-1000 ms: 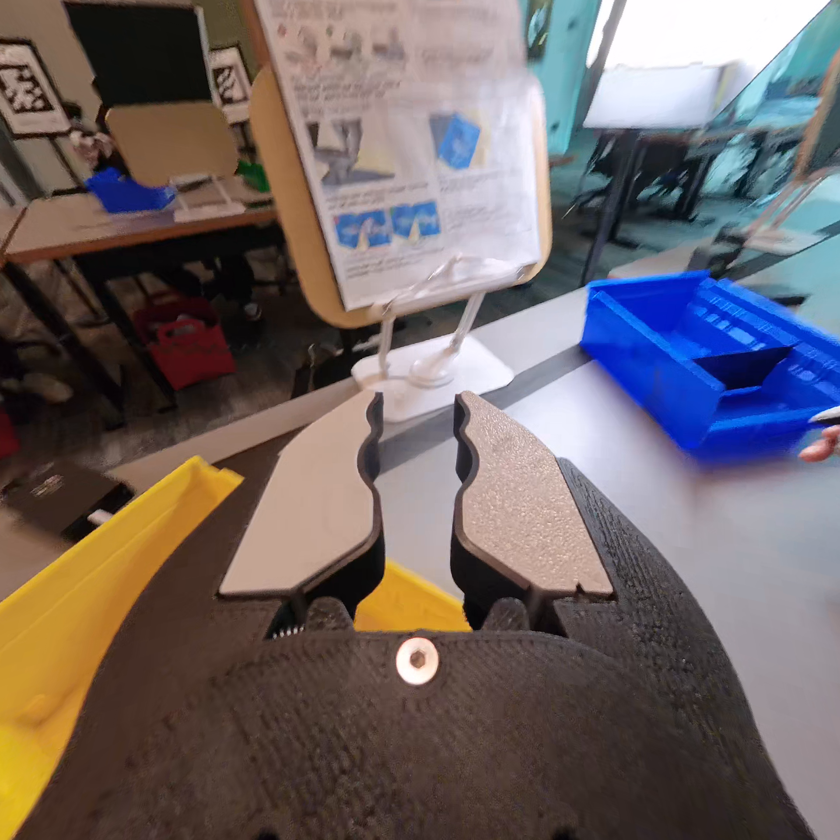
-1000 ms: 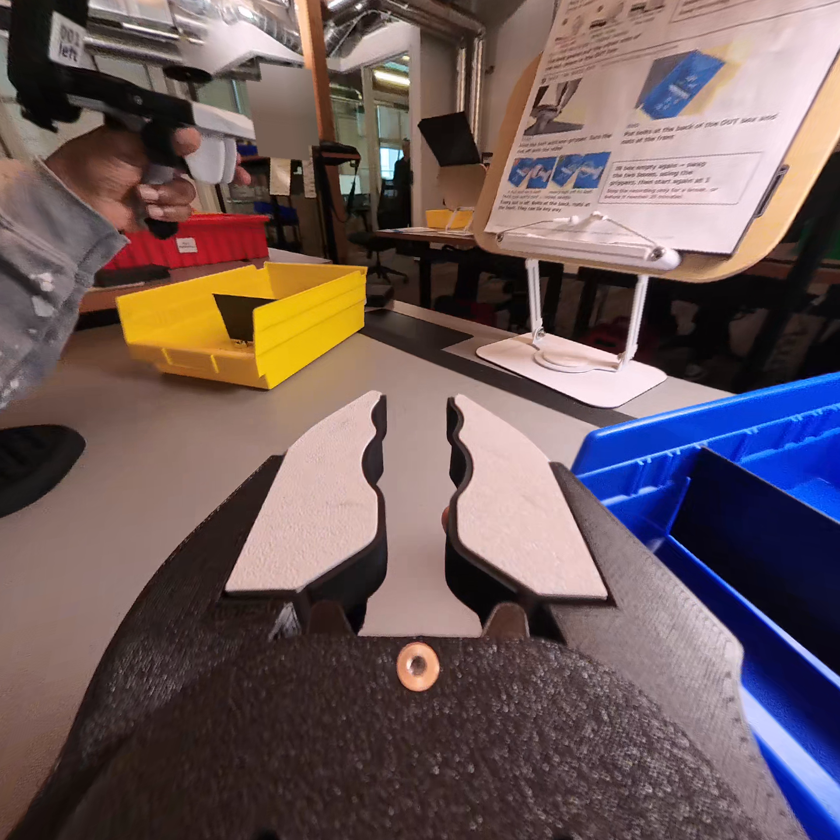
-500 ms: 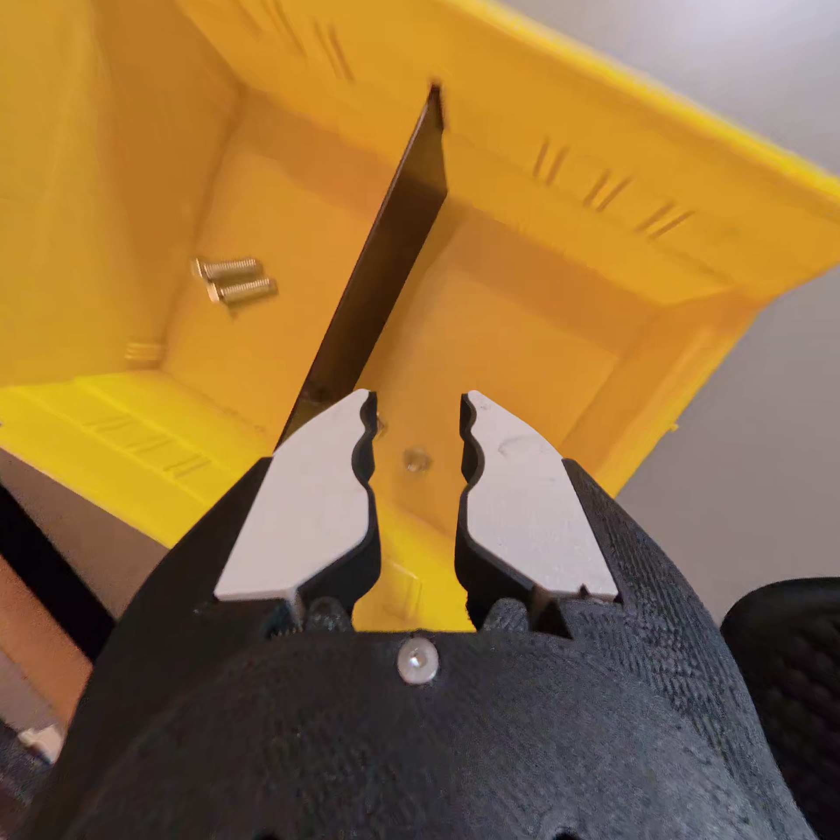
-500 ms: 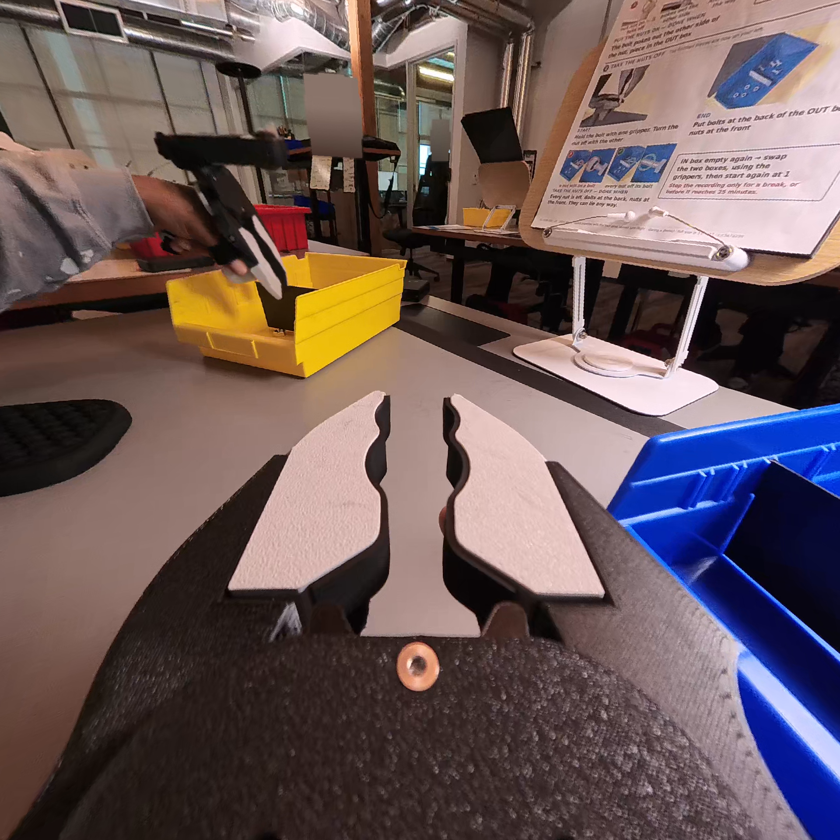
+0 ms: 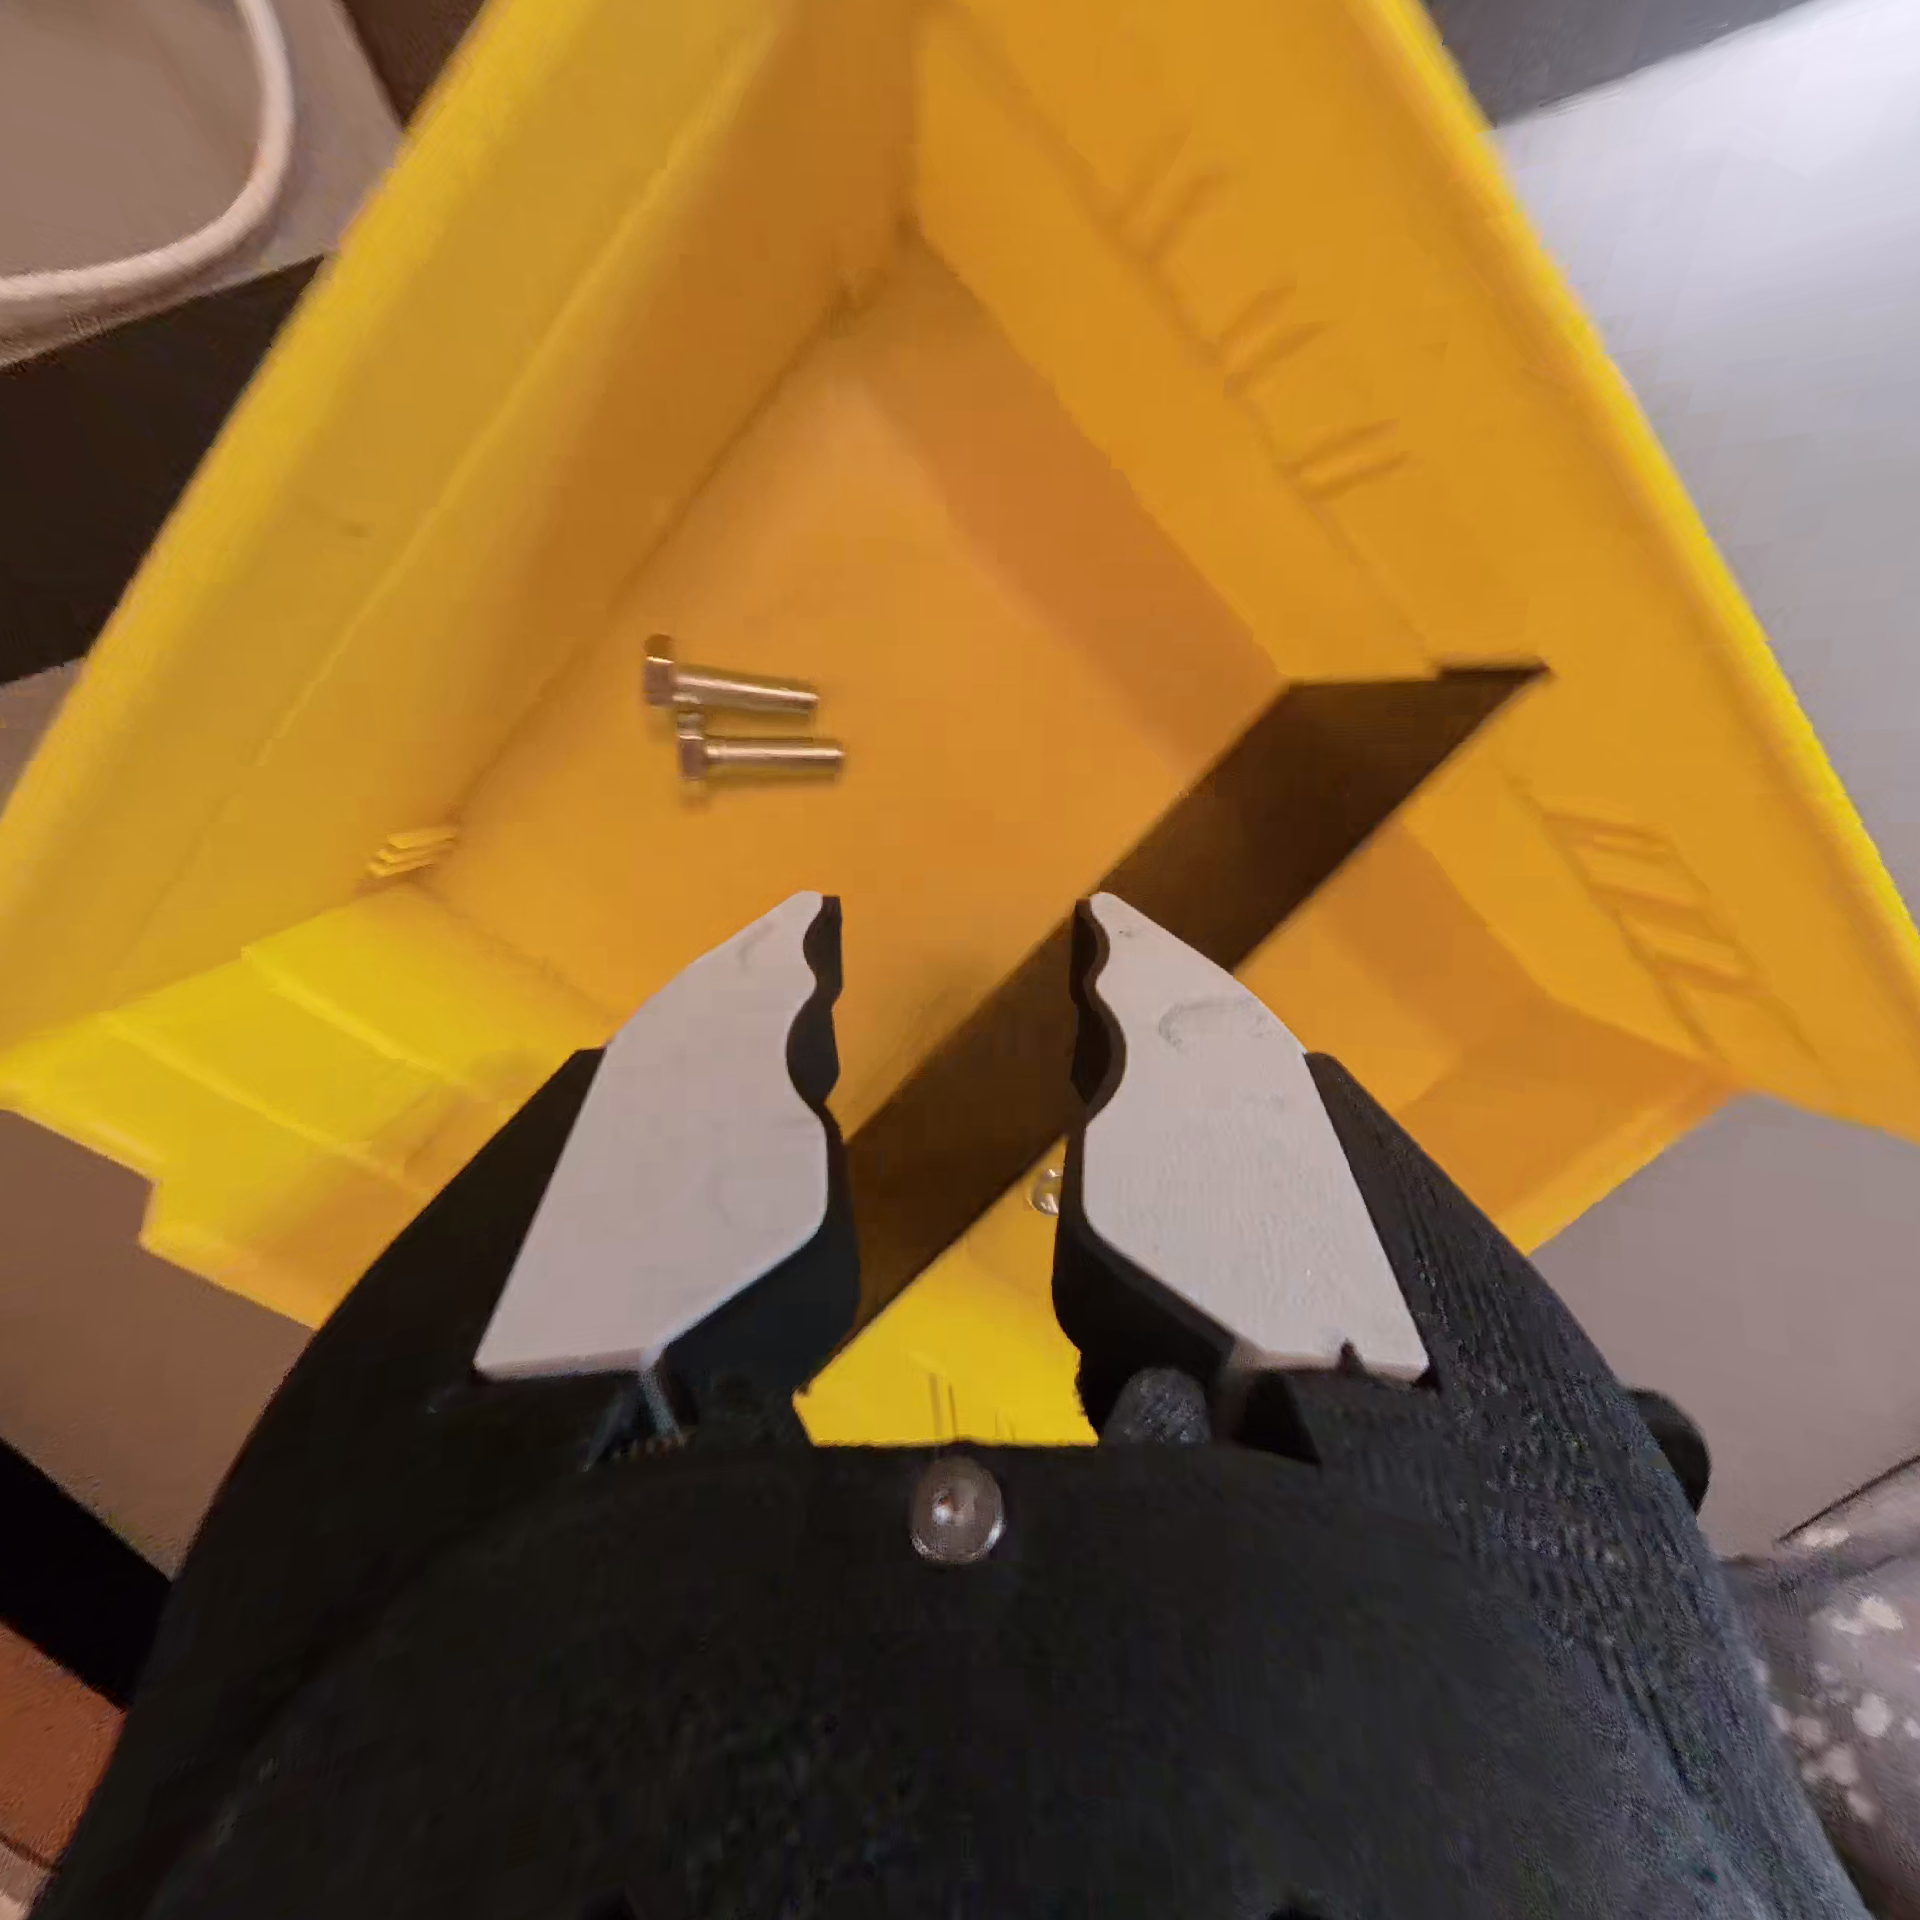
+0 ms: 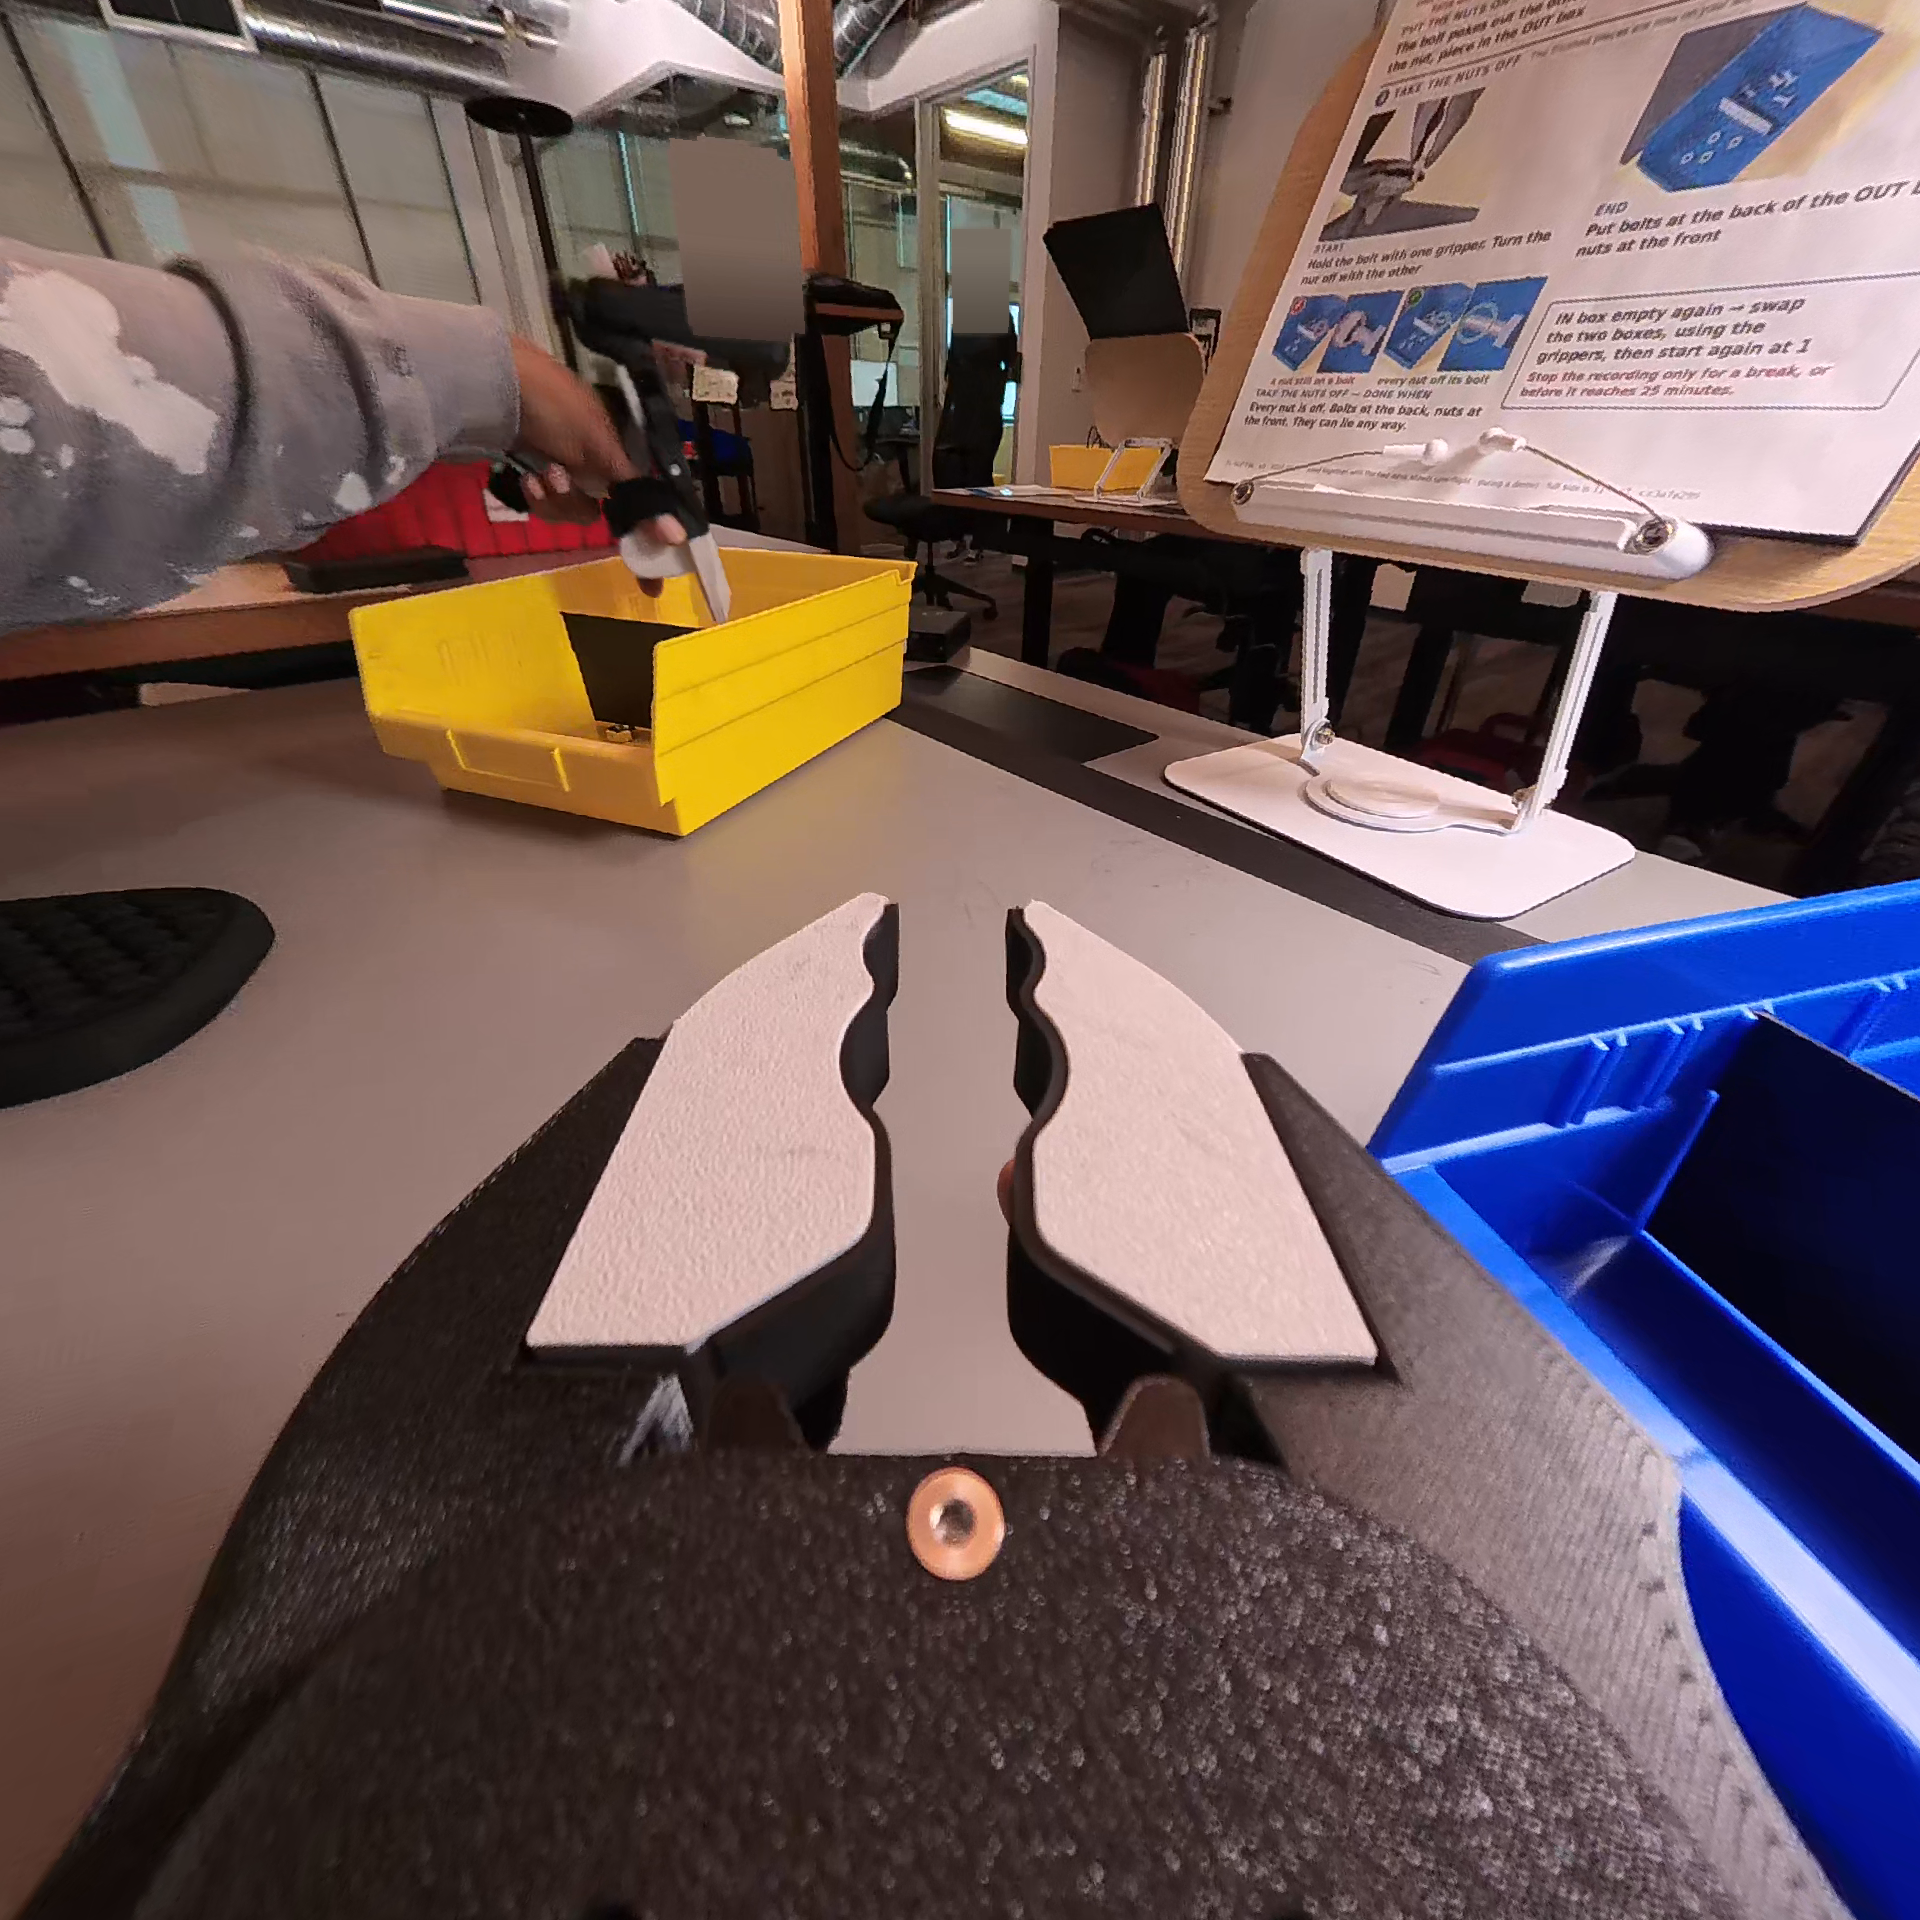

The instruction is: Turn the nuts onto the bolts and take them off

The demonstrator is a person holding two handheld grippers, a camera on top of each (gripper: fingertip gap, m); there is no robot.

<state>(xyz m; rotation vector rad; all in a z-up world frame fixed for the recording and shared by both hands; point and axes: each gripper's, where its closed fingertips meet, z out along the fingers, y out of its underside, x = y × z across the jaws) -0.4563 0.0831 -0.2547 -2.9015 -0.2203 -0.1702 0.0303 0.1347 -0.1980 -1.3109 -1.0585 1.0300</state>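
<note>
The left gripper (image 5: 951, 914) points steeply down into the yellow bin (image 5: 1558, 582), jaws open and empty, above the black divider (image 5: 1299, 831). Two bolts (image 5: 743, 717) lie side by side on the bin floor, left of the divider; a small nut (image 5: 1044, 1195) shows on the near side of it, mostly hidden by the right finger. In the right wrist view a sleeved arm (image 6: 239, 416) reaches over the bin from the left. The right gripper (image 6: 951, 914) is held low and level over the grey desk (image 6: 416, 987), jaws open and empty, just beside the blue bin (image 6: 1662, 1039).
</note>
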